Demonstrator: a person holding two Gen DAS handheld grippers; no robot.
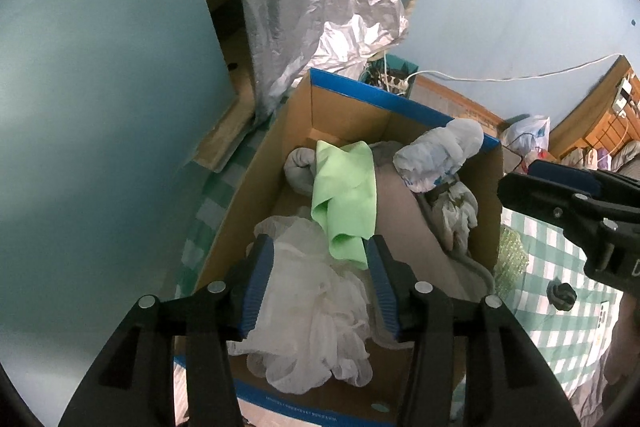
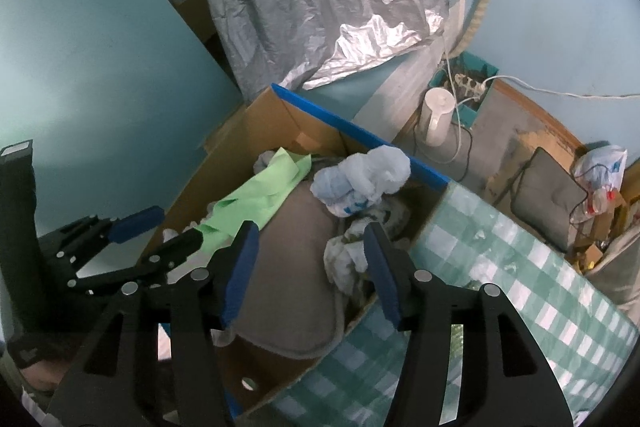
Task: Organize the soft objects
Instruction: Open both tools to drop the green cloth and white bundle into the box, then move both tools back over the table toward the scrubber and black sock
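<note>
A table covered by a green-and-white checked cloth (image 2: 520, 267) is seen carrying an open cardboard box with blue-edged rims (image 1: 256, 195) at its far corner, while a small dark knob-like thing (image 1: 562, 293), perhaps a cap, is found lying on the cloth nearby.

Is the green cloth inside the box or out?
Inside: the green cloth lies crumpled on other soft things within the cardboard box walls.
</note>
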